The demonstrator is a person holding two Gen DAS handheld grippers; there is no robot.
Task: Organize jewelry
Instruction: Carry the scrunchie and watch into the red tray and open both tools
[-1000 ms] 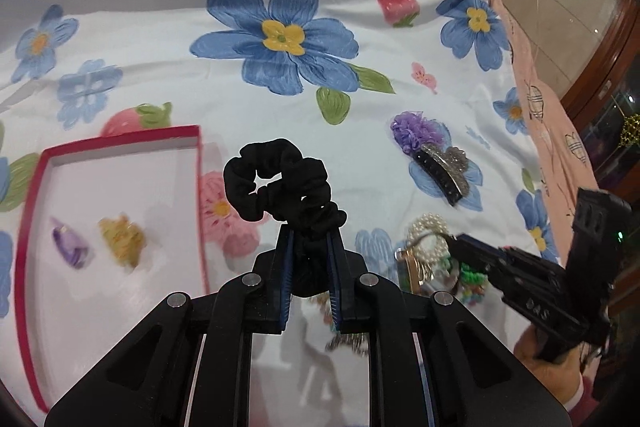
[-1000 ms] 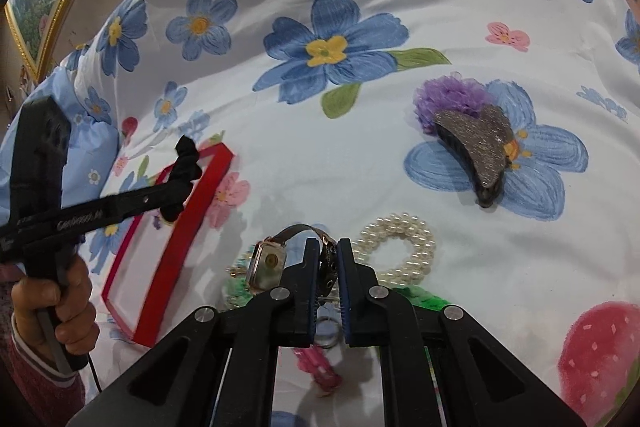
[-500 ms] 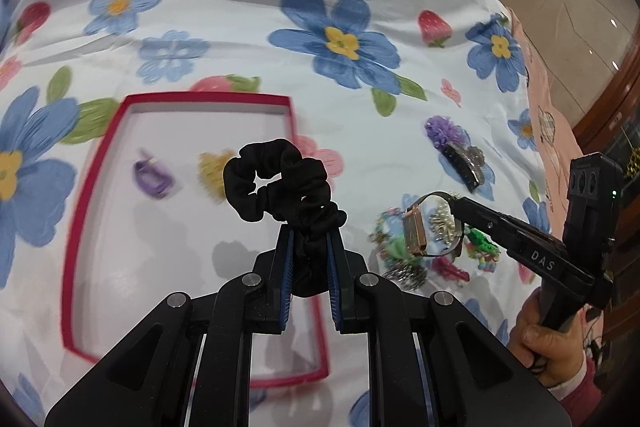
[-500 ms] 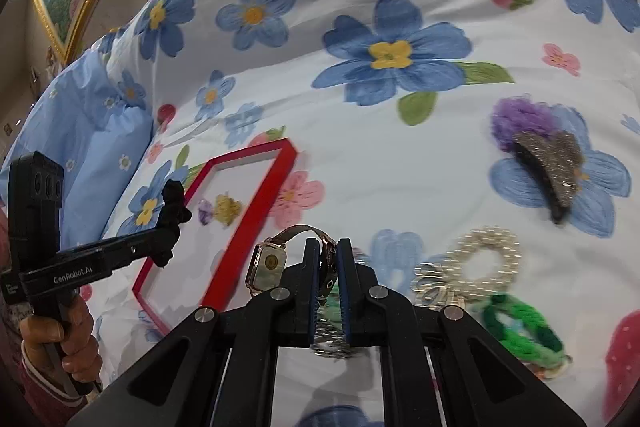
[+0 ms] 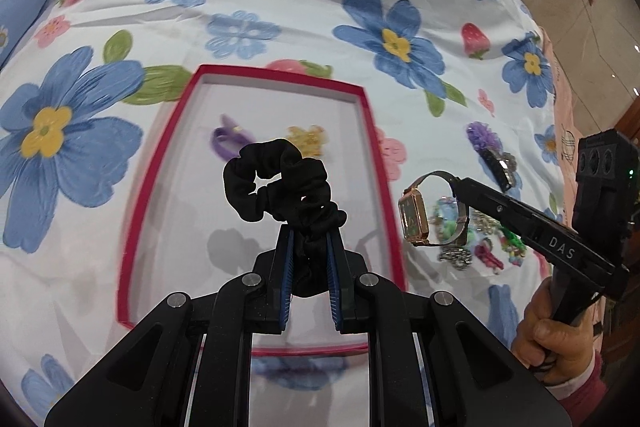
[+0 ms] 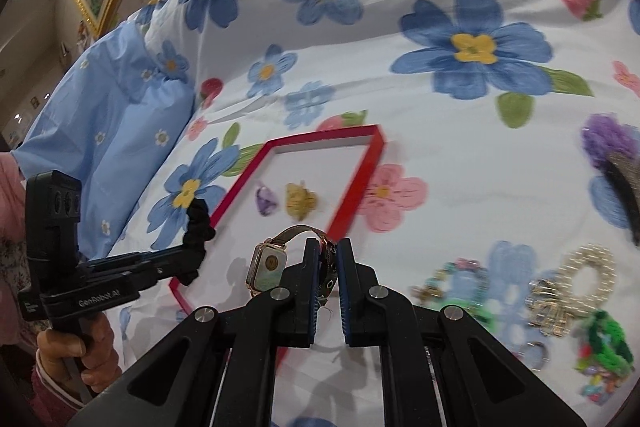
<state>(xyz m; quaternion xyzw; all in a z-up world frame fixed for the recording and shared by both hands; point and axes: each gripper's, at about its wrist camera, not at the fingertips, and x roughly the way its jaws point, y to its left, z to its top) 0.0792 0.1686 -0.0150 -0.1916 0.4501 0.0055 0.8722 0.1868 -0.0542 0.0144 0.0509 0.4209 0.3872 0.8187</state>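
Left gripper [image 5: 310, 243] clenched on soft, light scrunchie [image 5: 280, 179], tray [image 5: 384, 187] below. Right gripper [image 6: 328, 255] pinches watch [image 6: 267, 269] by its strap; case dangles leftward, likely slippery.

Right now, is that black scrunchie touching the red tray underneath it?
Apart. The left wrist view shows the black scrunchie pinched in the left gripper's fingers, held up above the red tray, its shadow falling separately on the tray floor.
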